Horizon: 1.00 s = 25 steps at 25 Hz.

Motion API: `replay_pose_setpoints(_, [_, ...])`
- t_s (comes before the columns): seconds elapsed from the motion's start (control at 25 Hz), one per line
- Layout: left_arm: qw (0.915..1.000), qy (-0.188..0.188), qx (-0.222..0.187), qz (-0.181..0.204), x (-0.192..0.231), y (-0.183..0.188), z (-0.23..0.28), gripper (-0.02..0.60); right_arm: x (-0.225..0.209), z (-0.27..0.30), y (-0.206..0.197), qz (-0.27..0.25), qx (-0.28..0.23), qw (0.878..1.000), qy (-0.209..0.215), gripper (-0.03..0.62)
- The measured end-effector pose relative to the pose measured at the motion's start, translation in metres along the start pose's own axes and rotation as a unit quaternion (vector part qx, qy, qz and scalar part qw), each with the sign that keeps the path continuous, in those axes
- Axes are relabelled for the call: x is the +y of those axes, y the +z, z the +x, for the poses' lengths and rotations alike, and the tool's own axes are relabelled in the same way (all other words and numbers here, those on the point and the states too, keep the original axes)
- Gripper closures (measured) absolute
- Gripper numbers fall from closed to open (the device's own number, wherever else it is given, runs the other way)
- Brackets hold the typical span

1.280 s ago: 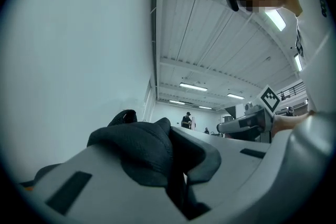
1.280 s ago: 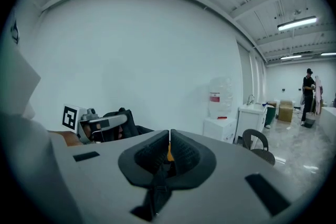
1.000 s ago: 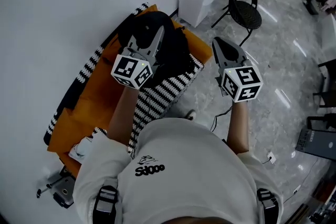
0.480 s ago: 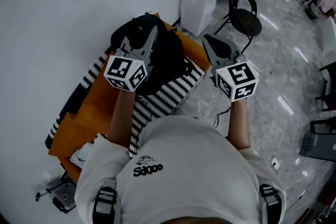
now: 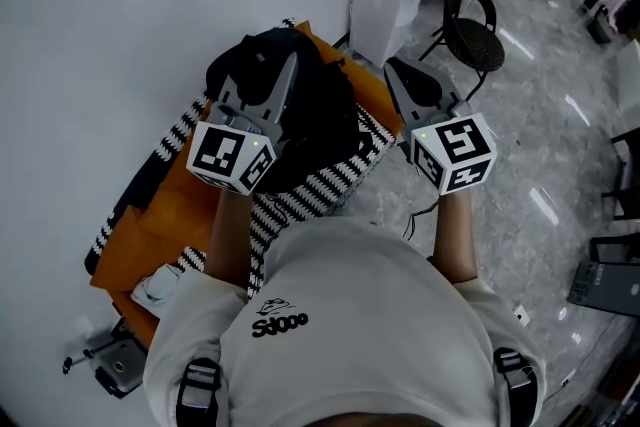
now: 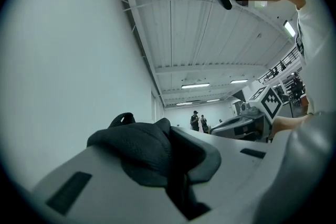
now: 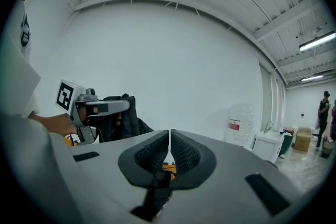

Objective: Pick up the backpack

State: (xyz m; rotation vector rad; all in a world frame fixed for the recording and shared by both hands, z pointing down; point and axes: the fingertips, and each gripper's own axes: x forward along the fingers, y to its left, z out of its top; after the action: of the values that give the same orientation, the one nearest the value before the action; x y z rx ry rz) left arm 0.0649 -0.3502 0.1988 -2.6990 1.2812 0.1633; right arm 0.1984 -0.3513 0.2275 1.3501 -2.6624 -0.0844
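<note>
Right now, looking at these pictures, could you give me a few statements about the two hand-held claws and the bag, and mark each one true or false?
1. The left gripper is clamped on black fabric of the backpack. True.
2. The right gripper has its jaws wide open. False: its pads are together, with nothing between them.
3. The backpack is red. False: it is black.
4. A black chair stands on the floor beyond the right gripper. True.
5. The cloth beneath the backpack is plain white. False: it is orange with black-and-white striped edges.
</note>
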Motion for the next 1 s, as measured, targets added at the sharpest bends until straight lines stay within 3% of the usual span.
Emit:
replay_pose_setpoints(0.36, [0.9996,0.005,-0.023,0.016,-0.010,0.032,-0.014,0.545,-0.001,-0.006,0.014,0.017,-0.023,1.000,-0.007,0.557])
replay_pose_setpoints(0.72, [0.9999,0.006,-0.014,0.005,-0.010,0.023,-0.019,0.545,0.009,-0.014,0.027,0.034,-0.039,0.999,0.001,0.558])
replay_pose_setpoints(1.0, [1.0000,0.007,-0.006,0.001,-0.011,0.020,-0.026,0.543,0.014,-0.018,0.021,0.031,-0.024,0.999,-0.009,0.559])
